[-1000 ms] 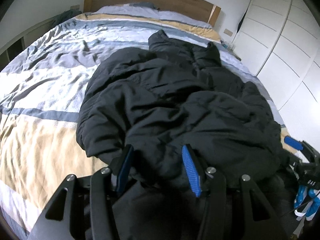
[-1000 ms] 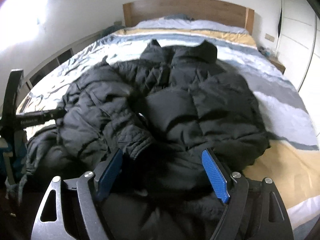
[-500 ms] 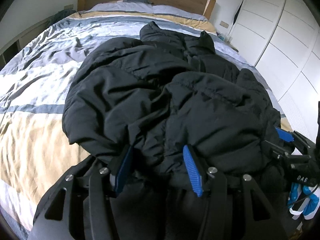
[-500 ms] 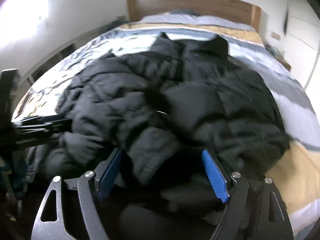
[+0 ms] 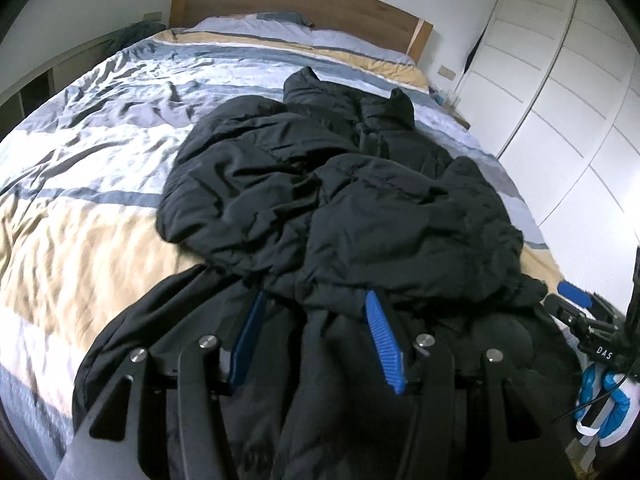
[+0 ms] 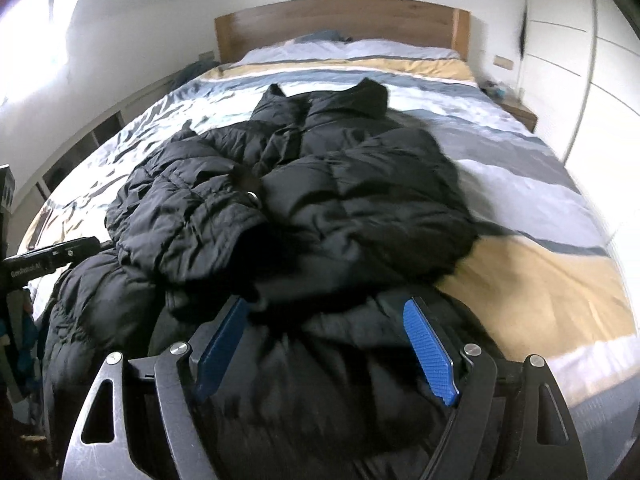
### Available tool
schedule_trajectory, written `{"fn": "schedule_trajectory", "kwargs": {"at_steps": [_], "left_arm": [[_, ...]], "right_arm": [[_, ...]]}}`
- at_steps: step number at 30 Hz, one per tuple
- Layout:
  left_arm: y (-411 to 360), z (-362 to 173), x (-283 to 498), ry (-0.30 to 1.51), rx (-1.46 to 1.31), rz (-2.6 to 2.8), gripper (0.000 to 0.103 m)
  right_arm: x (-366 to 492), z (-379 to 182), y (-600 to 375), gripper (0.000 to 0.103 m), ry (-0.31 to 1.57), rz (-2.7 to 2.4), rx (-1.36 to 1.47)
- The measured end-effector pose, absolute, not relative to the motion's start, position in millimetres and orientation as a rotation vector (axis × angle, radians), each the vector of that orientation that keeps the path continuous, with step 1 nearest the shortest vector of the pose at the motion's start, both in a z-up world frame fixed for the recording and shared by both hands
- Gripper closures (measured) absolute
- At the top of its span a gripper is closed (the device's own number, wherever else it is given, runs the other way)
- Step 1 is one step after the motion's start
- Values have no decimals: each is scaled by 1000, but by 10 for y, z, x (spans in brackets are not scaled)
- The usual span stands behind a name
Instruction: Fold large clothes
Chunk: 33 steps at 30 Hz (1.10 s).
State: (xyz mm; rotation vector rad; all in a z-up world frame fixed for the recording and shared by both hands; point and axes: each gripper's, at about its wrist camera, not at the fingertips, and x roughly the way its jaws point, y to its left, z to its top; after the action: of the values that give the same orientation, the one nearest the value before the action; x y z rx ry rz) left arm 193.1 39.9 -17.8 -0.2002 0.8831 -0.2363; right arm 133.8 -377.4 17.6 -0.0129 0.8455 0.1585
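- Nearest the cameras: left claw (image 5: pixel 316 336) and right claw (image 6: pixel 326 346), each clamped on a thick bunch of the hem of the black puffer jacket (image 5: pixel 340 200).
- Mid-bed (image 5: pixel 80 216): jacket body, sleeves crossed over the front; first folds judged done.
- Farther: collar toward the headboard (image 6: pixel 340 16); bottom-to-collar fold judged outstanding.

Black jacket (image 5: pixel 340 200) fills mid-bed; striped bedspread (image 5: pixel 100 152) beside it lies open.
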Motion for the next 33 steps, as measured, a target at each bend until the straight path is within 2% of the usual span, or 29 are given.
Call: {"fn": "schedule_trajectory", "kwargs": {"at_steps": [12, 18, 22, 25, 28, 33], "left_arm": [[680, 161, 1400, 864, -247, -190, 52], [801, 671, 1450, 807, -235, -175, 52], [850, 1220, 1676, 744, -187, -164, 52], [849, 1584, 1926, 706, -148, -168, 41], [827, 1885, 2266, 667, -86, -167, 40], [904, 1984, 3008, 661, -110, -152, 40]], "right_arm": [[585, 451, -4411, 23, 794, 31, 73], [423, 835, -4592, 23, 718, 11, 73], [476, 1245, -4705, 23, 641, 17, 67], [627, 1536, -4757, 22, 591, 21, 57], [903, 1789, -4805, 22, 550, 26, 41], [1520, 1880, -4865, 21, 544, 56, 47]]}}
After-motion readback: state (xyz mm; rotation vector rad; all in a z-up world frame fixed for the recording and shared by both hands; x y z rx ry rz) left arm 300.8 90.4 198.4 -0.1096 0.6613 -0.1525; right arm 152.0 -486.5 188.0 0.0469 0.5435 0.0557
